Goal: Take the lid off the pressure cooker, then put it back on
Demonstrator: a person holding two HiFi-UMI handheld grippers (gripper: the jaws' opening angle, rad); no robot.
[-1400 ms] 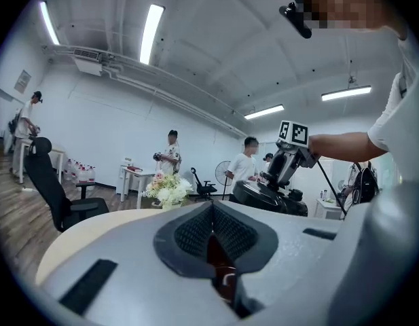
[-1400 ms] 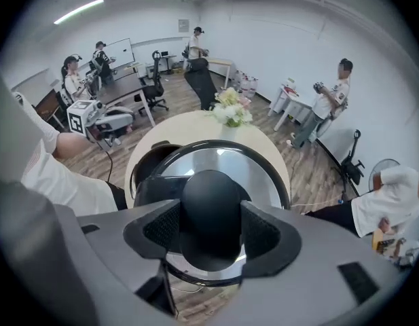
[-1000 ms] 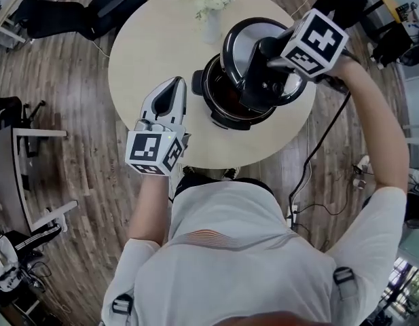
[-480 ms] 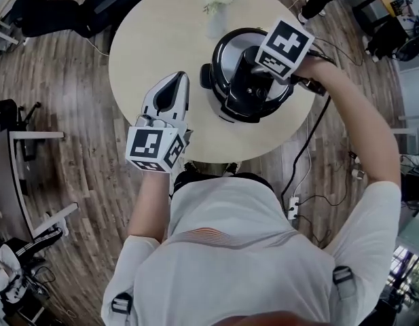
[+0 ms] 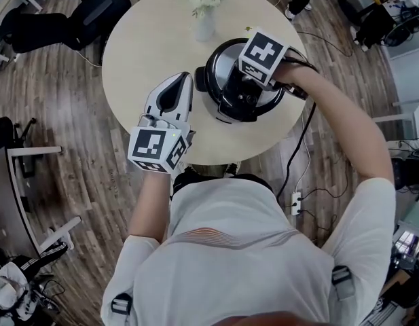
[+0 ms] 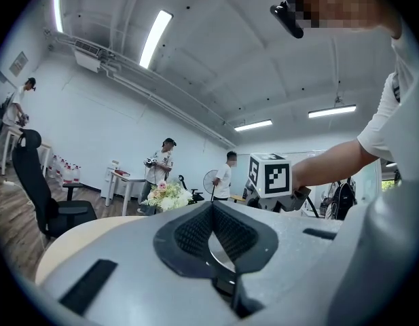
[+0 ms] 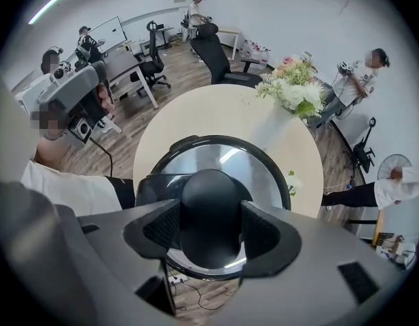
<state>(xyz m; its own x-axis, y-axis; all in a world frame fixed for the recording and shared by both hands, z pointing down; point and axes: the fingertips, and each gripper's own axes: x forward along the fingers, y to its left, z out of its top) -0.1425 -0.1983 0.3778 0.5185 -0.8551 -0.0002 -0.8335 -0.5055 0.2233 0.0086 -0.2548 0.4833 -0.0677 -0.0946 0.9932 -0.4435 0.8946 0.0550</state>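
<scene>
My right gripper (image 7: 208, 233) points down, jaws half apart, clamped on black lid knob (image 7: 209, 206). Lid (image 7: 226, 156) sits on pressure cooker (image 5: 224, 111), right side of round table (image 5: 144, 36). My left gripper (image 6: 210, 212), jaws pressed together, empty, hovers left of cooker.

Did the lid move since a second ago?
Yes. The lid, held at its knob by the right gripper, came down onto the pot. Earlier it hung tilted above the pot's open mouth.

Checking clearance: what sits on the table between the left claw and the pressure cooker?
Nothing; the head view shows bare table between left claw and pressure cooker.
</scene>
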